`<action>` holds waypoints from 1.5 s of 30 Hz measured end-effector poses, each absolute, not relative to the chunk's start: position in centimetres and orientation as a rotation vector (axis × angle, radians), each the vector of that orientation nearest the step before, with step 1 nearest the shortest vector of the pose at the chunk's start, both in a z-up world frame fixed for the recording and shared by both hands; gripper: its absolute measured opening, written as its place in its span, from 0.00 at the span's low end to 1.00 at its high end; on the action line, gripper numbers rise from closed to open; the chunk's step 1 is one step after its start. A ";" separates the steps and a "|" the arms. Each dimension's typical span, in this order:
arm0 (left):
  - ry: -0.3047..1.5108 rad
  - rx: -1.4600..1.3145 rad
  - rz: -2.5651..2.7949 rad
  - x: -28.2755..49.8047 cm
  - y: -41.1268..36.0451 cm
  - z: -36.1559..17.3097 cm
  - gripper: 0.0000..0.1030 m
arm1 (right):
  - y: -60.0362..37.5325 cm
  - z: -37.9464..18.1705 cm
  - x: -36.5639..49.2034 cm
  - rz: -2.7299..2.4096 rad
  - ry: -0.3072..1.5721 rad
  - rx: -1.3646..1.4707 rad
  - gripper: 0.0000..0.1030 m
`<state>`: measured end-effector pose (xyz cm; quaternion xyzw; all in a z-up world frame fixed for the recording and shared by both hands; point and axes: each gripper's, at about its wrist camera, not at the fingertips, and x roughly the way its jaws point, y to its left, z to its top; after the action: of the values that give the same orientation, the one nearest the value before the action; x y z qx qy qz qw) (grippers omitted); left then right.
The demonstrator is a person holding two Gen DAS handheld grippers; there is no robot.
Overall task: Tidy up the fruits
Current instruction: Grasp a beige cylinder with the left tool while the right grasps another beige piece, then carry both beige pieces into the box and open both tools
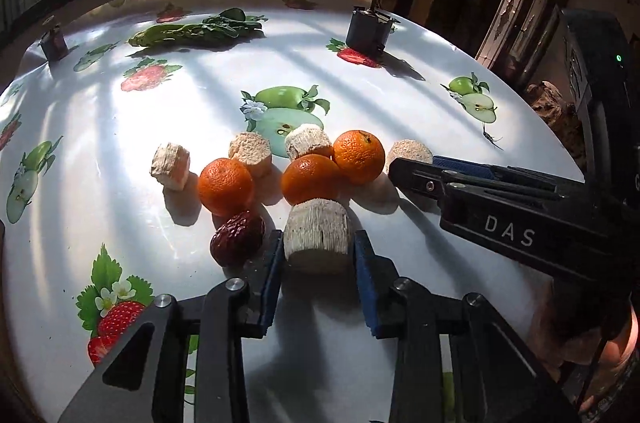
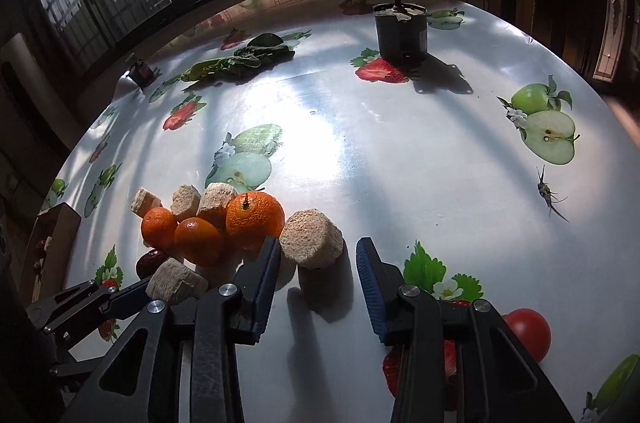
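Three oranges (image 1: 310, 179) (image 2: 254, 219), a dark red date (image 1: 238, 237) (image 2: 152, 261) and several pale corn-cob-like chunks (image 1: 250, 153) lie clustered on the table. My left gripper (image 1: 318, 239) is shut on the nearest chunk (image 1: 318, 235), a blue pad against each side; the right wrist view shows that chunk (image 2: 176, 283) at the lower left. My right gripper (image 2: 318, 243) straddles another chunk (image 2: 312, 239). Its left pad touches the chunk and a gap shows at the right pad, so it is open. In the left wrist view the right gripper (image 1: 400, 167) comes in from the right beside the far-right chunk (image 1: 408, 151).
The round table (image 2: 360, 143) wears a glossy cloth printed with fruit. Leafy greens (image 1: 200, 29) (image 2: 240, 59) lie at the back, with a dark box (image 1: 368, 31) (image 2: 402, 31) at the back right. A red tomato (image 2: 528, 333) sits near my right gripper. An insect (image 2: 546, 191) is on the cloth.
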<state>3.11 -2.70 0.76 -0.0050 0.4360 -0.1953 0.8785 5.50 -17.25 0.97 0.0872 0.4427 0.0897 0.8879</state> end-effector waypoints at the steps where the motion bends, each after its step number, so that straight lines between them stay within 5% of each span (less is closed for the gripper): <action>1: 0.908 -0.017 -0.409 3.2 -2.7 0.8 0.32 | -17.1 0.9 5.5 0.181 0.916 0.169 0.41; 11: 0.906 -0.058 -0.426 3.2 -2.1 0.7 0.32 | -16.7 0.8 6.0 0.165 0.883 0.127 0.41; 13: 0.904 -0.065 -0.428 3.1 -1.9 0.7 0.31 | -16.5 0.8 5.8 0.178 0.883 0.128 0.32; 29: 0.849 -0.164 -0.393 0.4 1.0 4.2 0.32 | -17.8 2.3 4.2 0.126 0.797 0.190 0.33; 45: 0.815 -0.248 0.066 -10.5 25.2 8.3 0.32 | -7.1 9.8 -1.8 0.386 0.761 0.149 0.33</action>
<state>-10.53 25.21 8.27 -0.1204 0.3952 0.0321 0.9101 -1.78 -7.06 9.79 0.0723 0.3685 0.1869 0.9078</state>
